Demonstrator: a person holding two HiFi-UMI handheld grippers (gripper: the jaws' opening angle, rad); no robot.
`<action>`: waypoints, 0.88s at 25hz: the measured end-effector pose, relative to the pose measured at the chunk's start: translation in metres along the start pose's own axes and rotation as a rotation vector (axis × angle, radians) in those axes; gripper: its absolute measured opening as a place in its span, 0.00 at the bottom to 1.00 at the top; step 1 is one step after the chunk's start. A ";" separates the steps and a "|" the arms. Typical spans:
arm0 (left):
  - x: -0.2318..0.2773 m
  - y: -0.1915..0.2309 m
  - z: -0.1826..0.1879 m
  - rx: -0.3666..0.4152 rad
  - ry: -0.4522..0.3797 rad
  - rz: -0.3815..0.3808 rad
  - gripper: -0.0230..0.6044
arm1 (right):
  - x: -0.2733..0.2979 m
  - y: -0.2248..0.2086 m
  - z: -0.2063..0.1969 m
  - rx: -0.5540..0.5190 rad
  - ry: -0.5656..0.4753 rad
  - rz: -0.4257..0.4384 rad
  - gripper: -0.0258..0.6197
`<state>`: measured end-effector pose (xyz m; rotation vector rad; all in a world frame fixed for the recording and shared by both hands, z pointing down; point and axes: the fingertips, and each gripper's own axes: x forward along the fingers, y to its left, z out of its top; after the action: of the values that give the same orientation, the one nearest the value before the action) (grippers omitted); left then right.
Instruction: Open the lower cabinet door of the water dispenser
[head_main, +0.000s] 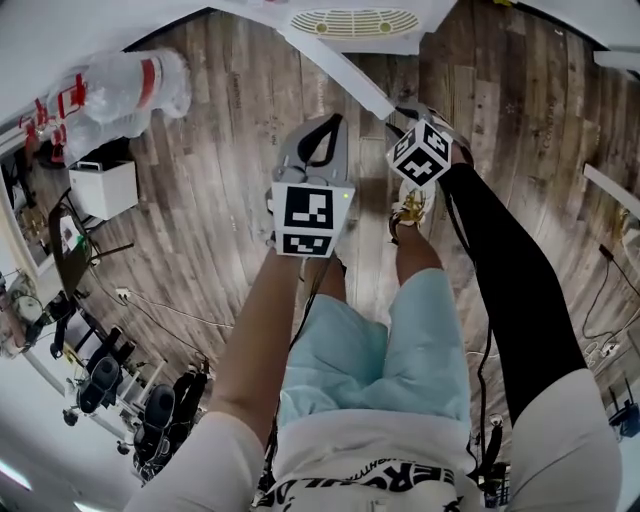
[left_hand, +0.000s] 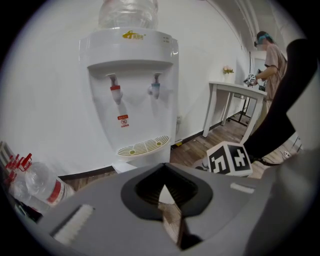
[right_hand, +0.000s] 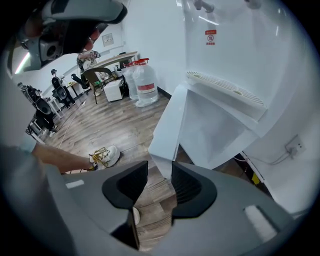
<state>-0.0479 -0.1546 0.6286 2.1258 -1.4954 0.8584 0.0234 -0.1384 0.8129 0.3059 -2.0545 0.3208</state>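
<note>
We judge the door (right_hand: 167, 125) light, stiff and smooth; grip its free edge. The right hand-held gripper (right_hand: 160, 170) stands apart astride that edge; the left hand-held gripper (left_hand: 164, 176) is together, empty.

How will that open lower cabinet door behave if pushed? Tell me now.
The cabinet door will probably swing freely; it already stands wide open. It looks like a thin white panel, so likely light and a little flexible. Its smooth face may slip in a pinch.
</note>
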 end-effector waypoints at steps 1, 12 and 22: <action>-0.001 0.003 -0.002 -0.001 0.000 -0.002 0.12 | 0.001 0.004 0.002 0.002 0.000 0.001 0.27; -0.020 0.020 -0.026 0.028 0.007 -0.047 0.12 | 0.006 0.040 0.012 0.003 0.028 0.012 0.27; -0.037 0.052 -0.049 0.003 -0.001 -0.031 0.12 | 0.018 0.075 0.026 -0.030 0.050 0.023 0.27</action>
<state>-0.1176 -0.1161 0.6376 2.1467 -1.4582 0.8490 -0.0320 -0.0788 0.8090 0.2535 -2.0128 0.3086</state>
